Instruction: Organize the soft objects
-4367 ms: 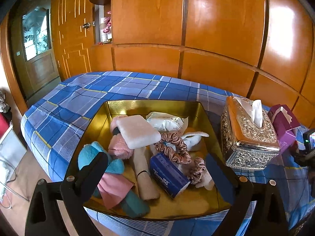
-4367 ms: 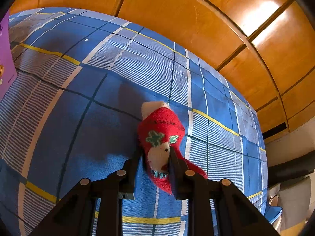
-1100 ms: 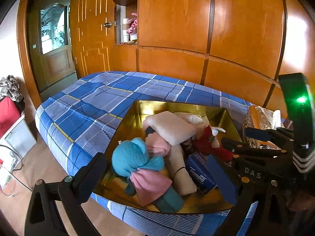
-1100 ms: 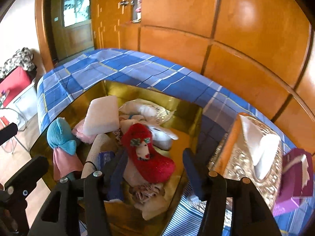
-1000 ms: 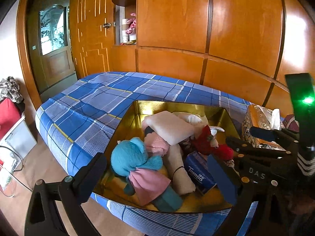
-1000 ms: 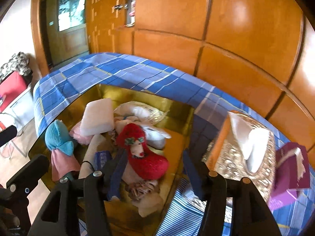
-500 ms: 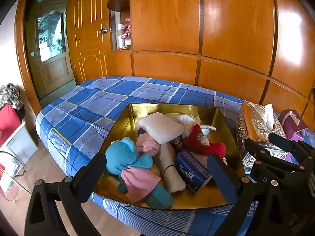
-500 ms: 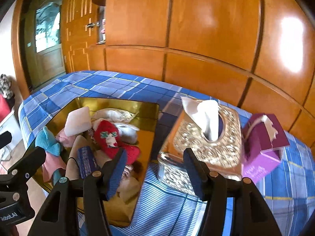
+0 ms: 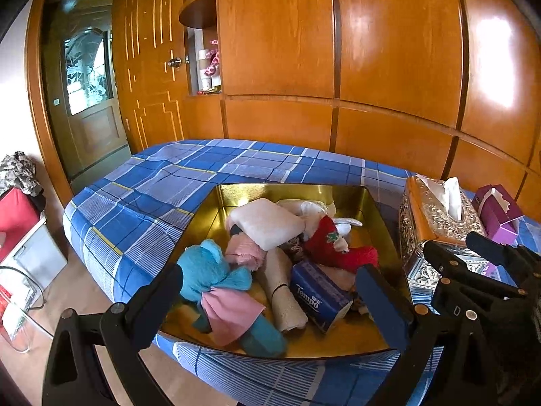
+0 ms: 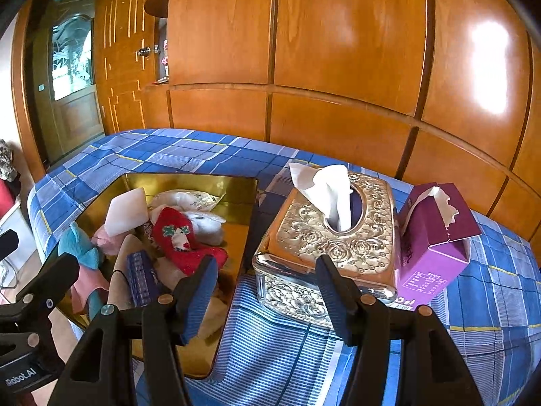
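A gold tray point(image 9: 290, 190) on the blue plaid bed holds a pile of soft things. Among them are a red Christmas stocking point(image 9: 333, 248), a blue plush toy point(image 9: 206, 270), a pink cloth point(image 9: 230, 311), a white pad point(image 9: 267, 221), a beige roll point(image 9: 282, 287) and a blue Tempo tissue pack point(image 9: 318, 296). My left gripper point(image 9: 270, 304) hangs open and empty over the tray's near edge. In the right wrist view, my right gripper point(image 10: 267, 291) stands open and empty between the tray point(image 10: 189, 179) and the ornate tissue box point(image 10: 331, 237). The stocking point(image 10: 182, 240) lies left of it.
A purple tissue carton point(image 10: 436, 237) stands right of the ornate box. Orange wooden wall panels close off the far side of the bed. A door point(image 9: 91, 108) and a red box point(image 9: 15, 220) on the floor lie to the left. The right gripper point(image 9: 451, 242) shows beside the ornate box point(image 9: 436, 216).
The red stocking, earlier gripped on the bed, now lies in the tray. Over the last second my right gripper drew back and swung right toward the tissue box. The left view pulled back slightly.
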The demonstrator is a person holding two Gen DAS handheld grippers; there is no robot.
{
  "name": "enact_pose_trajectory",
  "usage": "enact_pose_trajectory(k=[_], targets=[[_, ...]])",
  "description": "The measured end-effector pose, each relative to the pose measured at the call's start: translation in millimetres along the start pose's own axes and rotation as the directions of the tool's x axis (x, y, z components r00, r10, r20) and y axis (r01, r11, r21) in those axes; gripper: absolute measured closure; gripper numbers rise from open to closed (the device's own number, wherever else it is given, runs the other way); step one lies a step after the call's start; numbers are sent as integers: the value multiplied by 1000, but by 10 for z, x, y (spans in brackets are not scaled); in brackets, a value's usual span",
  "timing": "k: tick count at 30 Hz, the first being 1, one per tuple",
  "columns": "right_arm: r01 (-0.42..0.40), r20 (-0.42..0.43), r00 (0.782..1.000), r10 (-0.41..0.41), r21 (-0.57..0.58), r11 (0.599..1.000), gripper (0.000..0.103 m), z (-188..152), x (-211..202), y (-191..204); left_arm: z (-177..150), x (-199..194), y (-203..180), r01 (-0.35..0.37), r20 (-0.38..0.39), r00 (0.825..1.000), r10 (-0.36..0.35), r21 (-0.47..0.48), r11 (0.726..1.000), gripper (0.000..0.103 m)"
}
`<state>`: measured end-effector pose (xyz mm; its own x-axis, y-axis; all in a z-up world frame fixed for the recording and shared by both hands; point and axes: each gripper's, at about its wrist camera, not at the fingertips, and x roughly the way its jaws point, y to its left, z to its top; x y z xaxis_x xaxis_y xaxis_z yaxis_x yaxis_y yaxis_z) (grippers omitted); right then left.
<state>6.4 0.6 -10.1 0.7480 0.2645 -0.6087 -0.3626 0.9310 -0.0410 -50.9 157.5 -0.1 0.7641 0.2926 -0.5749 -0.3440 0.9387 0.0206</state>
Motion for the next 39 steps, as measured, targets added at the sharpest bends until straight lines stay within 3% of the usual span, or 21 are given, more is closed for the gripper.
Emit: enact_pose_trajectory(k=[39], targets=[[-8,-2,1000,8,4,1000,42,-8,-13,8,-8,17,26,-22,-9,1000,22,-1,1000,0]])
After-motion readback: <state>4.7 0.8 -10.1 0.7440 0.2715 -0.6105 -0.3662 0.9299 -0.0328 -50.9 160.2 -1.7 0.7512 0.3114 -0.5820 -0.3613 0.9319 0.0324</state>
